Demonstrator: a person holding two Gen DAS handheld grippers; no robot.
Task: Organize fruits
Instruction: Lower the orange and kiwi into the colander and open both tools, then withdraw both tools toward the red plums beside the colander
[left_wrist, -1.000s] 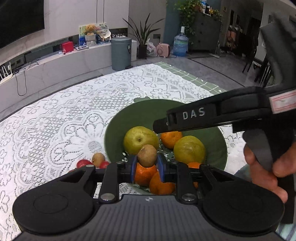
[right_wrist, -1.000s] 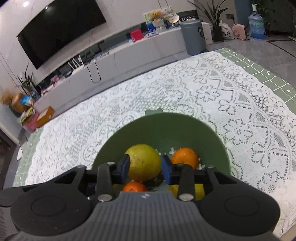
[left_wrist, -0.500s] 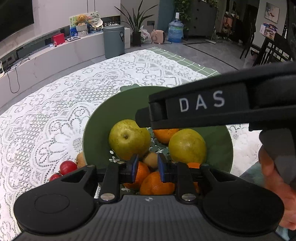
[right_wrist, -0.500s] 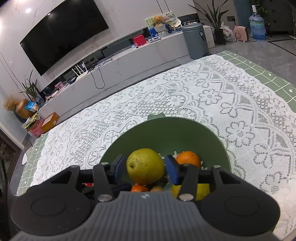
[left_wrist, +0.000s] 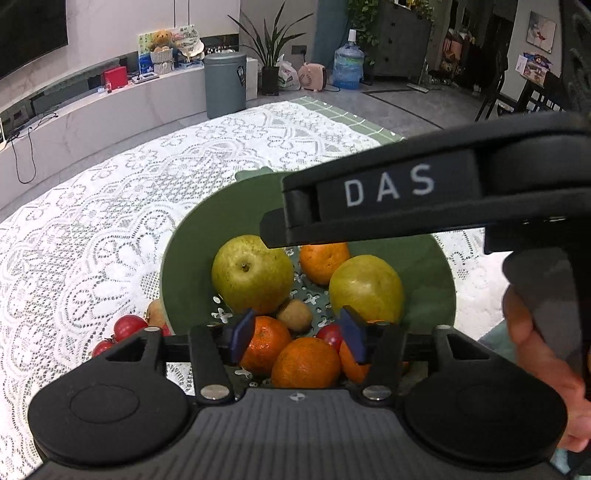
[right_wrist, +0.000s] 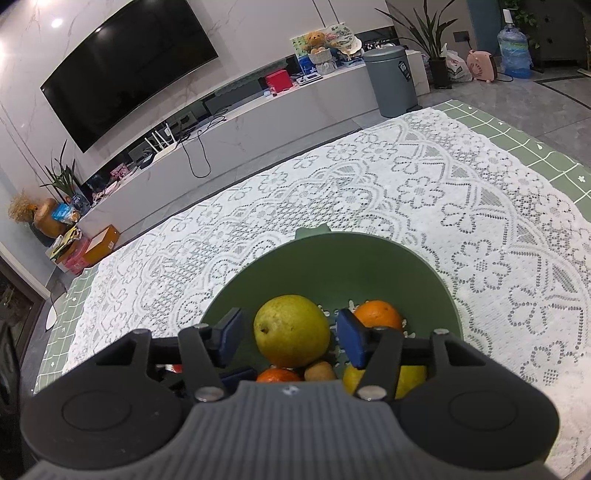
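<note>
Round green bowl (left_wrist: 184, 258), smooth pears, dimpled oranges, white lace cloth (left_wrist: 92, 221), both hand-held grippers just spreading, empty

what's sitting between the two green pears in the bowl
In the left wrist view, a small brown kiwi lies low between the two pears, over the green bowl's perforated bottom.

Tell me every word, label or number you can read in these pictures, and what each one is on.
"DAS": white letters on the black side of the right claw, seen from the left wrist.
Sticker on the grey bin: too small to read.
Boxes and cards on the long shelf: too blurred to read.
Blue water jug: no label that I can read.
Nothing else is legible.
</note>
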